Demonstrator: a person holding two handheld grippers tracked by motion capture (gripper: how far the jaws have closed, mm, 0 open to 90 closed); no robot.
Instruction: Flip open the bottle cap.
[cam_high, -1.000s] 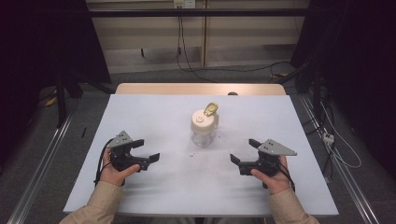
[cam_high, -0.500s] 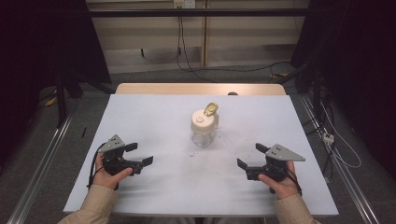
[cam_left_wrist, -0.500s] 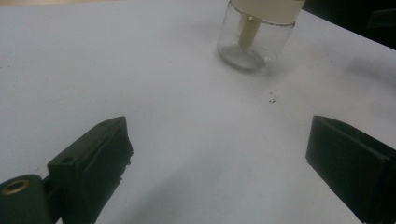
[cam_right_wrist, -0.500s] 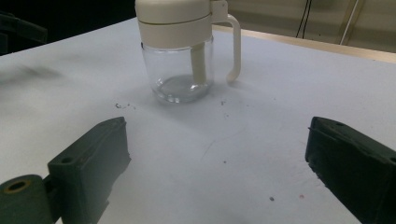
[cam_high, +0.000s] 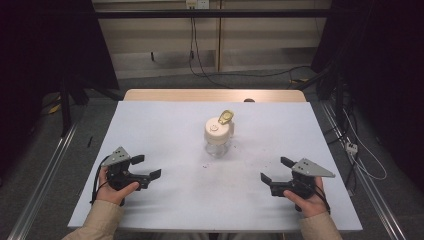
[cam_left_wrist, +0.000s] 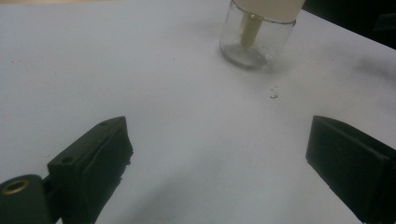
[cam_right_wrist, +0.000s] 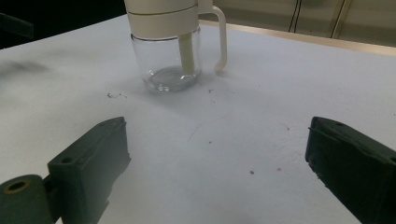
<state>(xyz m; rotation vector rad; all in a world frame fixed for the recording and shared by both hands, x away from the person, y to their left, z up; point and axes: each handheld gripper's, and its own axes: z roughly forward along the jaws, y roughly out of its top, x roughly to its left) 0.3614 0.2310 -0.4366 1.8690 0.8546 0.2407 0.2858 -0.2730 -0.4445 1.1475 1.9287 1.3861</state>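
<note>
Your left gripper sits at eight o'clock, jaws spread wide, gripping nothing. Your right gripper at four o'clock gapes just the same, empty. The glass jar stands upright mid-table, well apart from both.

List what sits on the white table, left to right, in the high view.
Left gripper, black with a grey three-cornered plate, jaws open → clear glass jar with a cream lid and yellow flip spout → right gripper, black with the same grey plate, jaws open. All lie on the white table.
</note>
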